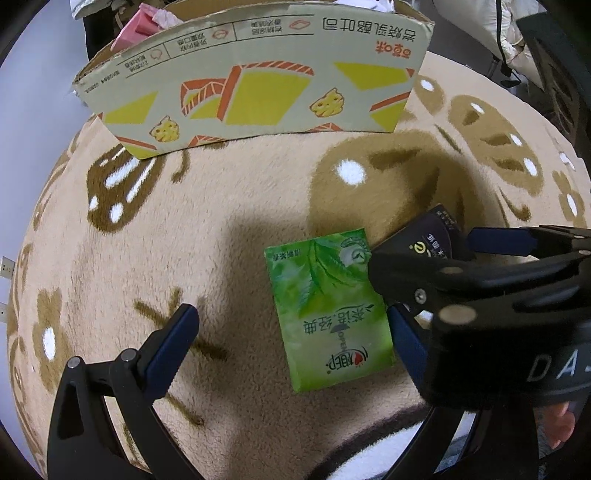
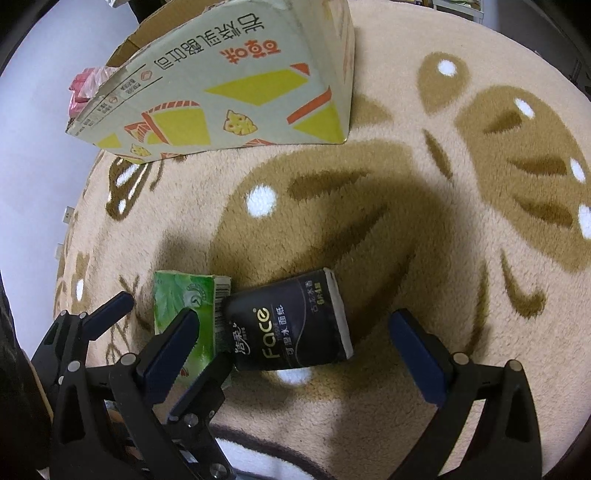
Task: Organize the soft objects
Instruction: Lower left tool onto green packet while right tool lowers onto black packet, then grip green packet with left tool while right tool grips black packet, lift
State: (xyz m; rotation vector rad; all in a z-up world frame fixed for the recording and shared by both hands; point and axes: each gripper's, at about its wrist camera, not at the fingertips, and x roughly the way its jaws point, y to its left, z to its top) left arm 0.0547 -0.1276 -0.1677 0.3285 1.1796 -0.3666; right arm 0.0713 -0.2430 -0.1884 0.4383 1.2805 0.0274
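Note:
A green tissue pack (image 1: 328, 314) lies flat on the beige rug, between the open fingers of my left gripper (image 1: 291, 317), and neither pad touches it. A black tissue pack (image 2: 291, 325) lies just right of the green tissue pack (image 2: 184, 306), with their ends meeting. My right gripper (image 2: 295, 317) is open and straddles the black pack with room on both sides. In the left wrist view the right gripper (image 1: 436, 247) crosses in from the right and covers most of the black pack (image 1: 439, 229). One left gripper finger (image 2: 110, 310) shows at the lower left.
An open cardboard box (image 1: 258, 85) printed in yellow and orange stands at the far side of the rug (image 1: 240, 206); pink packets (image 1: 136, 26) show inside it. In the right wrist view the box (image 2: 229, 92) is up left. Pale floor lies beyond the rug's left edge.

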